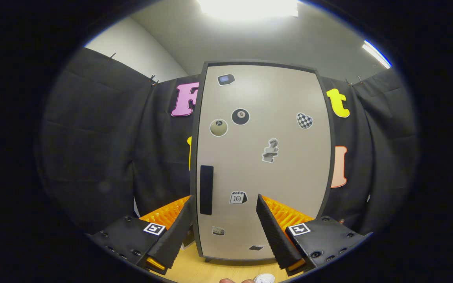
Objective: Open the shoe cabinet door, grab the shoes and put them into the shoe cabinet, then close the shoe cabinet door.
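Held the gripper (224,202) low and facing the shoe cabinet (262,157), fingers spread wide with nothing between them but open air. Stood upright just beyond the fingertips, on the light wooden floor (210,271), against the black cloth wall (104,149). Showed its beige door (289,173) shut and flat within a dark frame, dotted with stickers: an eight ball (240,116), a checkered heart (304,120), a small bust (270,150), a calendar (238,197). Carried a dark vertical handle (206,190) near the door's left edge, just ahead of the left finger and untouched. Lay nearest of all, below and between the fingers: part of a white shoe (264,278), beside what looked like fingertips (232,280) of a person's hand.
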### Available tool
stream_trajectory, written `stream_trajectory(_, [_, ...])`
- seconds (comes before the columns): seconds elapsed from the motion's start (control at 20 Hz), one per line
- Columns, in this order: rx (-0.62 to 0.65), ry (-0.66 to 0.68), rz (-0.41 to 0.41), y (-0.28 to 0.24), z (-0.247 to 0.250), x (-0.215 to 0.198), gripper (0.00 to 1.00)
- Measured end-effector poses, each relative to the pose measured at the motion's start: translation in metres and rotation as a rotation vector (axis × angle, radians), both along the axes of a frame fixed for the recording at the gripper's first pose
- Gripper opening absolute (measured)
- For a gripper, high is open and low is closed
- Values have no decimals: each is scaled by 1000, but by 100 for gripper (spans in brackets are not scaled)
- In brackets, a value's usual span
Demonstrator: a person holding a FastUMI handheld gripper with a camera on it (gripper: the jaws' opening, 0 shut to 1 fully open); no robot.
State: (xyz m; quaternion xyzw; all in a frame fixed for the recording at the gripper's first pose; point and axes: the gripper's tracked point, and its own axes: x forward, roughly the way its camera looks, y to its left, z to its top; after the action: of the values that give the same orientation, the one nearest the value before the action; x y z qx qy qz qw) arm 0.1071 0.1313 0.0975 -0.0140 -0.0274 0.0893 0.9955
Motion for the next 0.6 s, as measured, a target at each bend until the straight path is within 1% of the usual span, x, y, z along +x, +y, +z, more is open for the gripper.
stream_trajectory(0.15, [-8, 3, 10, 20, 0, 33, 97])
stream_trajectory(0.25, [7, 53, 19, 35, -13, 57, 97])
stream_trajectory(0.35, [27, 94, 6, 42, -24, 80, 97])
stream_trajectory(0.6, [38, 124, -23, 50, -41, 125, 97])
